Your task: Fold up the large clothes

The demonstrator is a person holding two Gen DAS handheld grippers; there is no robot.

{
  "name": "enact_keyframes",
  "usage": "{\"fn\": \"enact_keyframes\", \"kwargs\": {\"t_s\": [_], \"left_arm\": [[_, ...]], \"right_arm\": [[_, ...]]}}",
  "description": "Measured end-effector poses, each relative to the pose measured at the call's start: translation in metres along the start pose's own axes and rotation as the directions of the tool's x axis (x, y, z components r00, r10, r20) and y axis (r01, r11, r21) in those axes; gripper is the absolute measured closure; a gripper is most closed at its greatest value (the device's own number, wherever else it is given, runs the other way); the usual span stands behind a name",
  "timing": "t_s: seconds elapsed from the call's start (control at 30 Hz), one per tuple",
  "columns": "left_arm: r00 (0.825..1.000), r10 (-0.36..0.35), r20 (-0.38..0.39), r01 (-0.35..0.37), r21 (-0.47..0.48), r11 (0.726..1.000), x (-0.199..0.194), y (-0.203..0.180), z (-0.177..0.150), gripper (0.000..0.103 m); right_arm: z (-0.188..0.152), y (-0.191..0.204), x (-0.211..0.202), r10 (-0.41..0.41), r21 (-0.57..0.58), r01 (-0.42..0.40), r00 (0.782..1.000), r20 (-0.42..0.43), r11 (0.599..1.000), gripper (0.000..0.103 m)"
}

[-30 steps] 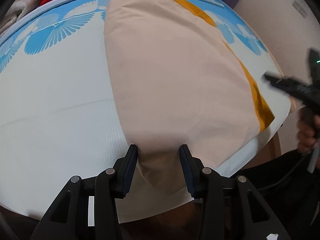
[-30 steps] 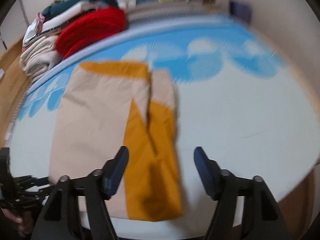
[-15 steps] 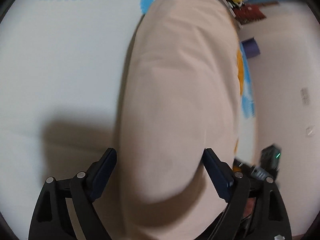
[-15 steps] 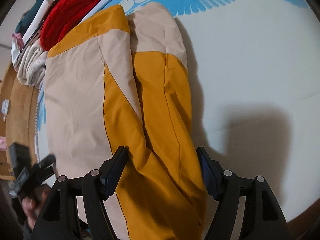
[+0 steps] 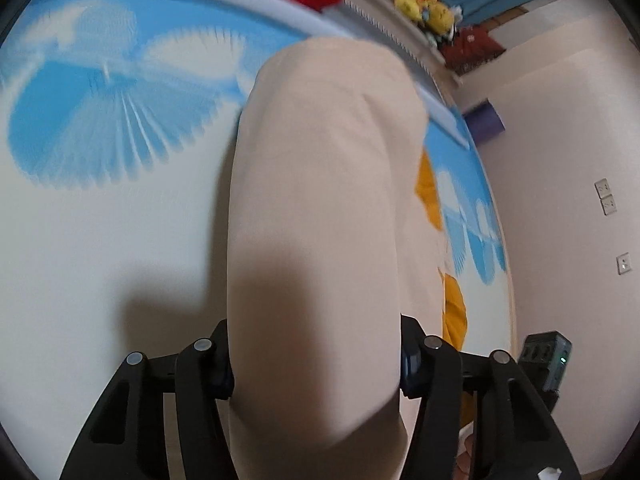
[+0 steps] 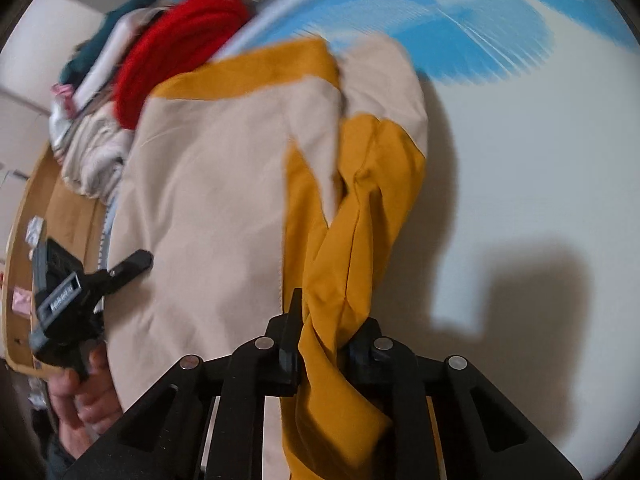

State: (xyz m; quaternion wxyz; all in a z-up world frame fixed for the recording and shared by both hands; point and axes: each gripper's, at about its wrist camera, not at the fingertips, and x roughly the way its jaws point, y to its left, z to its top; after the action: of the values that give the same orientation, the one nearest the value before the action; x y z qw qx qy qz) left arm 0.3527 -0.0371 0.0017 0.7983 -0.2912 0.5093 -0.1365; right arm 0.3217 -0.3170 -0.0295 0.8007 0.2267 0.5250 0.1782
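The right tool [image 6: 324,344] has its fingers drawn close together, pinching a bunched, twisted mustard section of a large beige and mustard garment [image 6: 208,200]. The left tool [image 5: 314,360] has its fingers set wide apart, with a broad fold of the garment's beige cloth [image 5: 316,220] filling the whole gap between them; the cloth hides the pads, so whether they press it cannot be told.

The garment lies on a bed with a white sheet printed in blue fan shapes [image 6: 520,140], running from the tools at 6 o'clock up toward 12 o'clock.

Only the right wrist view shows the mustard panels across the garment's top and right side, a pile of clothes [image 6: 132,80] with a red knit at 10 o'clock, and the left tool [image 6: 80,288] held in a hand at 8 o'clock. Only the left wrist view shows yellow plush toys [image 5: 424,4] at 1 o'clock, a wall with switches [image 5: 606,196] at 3 o'clock, and a dark device with a green light [image 5: 548,356] at 4 o'clock.
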Motion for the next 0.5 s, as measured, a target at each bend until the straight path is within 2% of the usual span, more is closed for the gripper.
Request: {"fn": "enact_keyframes", "kwargs": {"t_s": [0.07, 0.13, 0.23, 0.27, 0.33, 0.4, 0.47, 0.5], "left_arm": [[0.999, 0.038, 0.027, -0.038, -0.013, 0.999, -0.014, 0.018, 0.021, 0.049], [0.996, 0.083, 0.029, -0.082, -0.061, 0.995, -0.022, 0.041, 0.026, 0.041], [0.989, 0.144, -0.022, -0.146, -0.183, 0.972, -0.027, 0.083, 0.025, 0.040], [0.986, 0.162, -0.033, -0.166, -0.182, 0.969, -0.029, 0.087, 0.022, 0.040], [0.979, 0.189, -0.075, -0.197, -0.115, 0.974, -0.035, 0.086, 0.013, 0.040], [0.976, 0.181, -0.118, -0.189, -0.064, 0.980, -0.040, 0.084, 0.006, 0.038], [0.955, 0.222, -0.198, -0.226, 0.000, 0.974, -0.032, 0.088, -0.012, 0.036], [0.940, 0.251, -0.231, -0.253, 0.020, 0.967, -0.027, 0.091, -0.022, 0.029]], "right_arm": [[0.014, 0.031, 0.010, 0.030, -0.061, -0.028, 0.999, 0.039, 0.998, 0.088], [0.024, 0.053, 0.025, 0.006, -0.114, -0.001, 0.999, 0.043, 0.993, 0.087], [0.029, 0.054, 0.046, -0.059, -0.112, 0.055, 0.998, -0.031, 0.992, 0.084], [0.027, 0.053, 0.051, -0.100, -0.119, 0.093, 0.993, -0.057, 0.989, 0.083], [0.028, 0.051, 0.056, -0.141, -0.148, 0.129, 0.987, -0.075, 0.981, 0.081], [0.029, 0.052, 0.052, -0.159, -0.152, 0.148, 0.985, -0.064, 0.977, 0.080], [0.029, 0.051, 0.044, -0.173, -0.136, 0.165, 0.984, -0.050, 0.977, 0.075], [0.024, 0.045, 0.038, -0.177, -0.111, 0.171, 0.983, -0.052, 0.979, 0.066]]}}
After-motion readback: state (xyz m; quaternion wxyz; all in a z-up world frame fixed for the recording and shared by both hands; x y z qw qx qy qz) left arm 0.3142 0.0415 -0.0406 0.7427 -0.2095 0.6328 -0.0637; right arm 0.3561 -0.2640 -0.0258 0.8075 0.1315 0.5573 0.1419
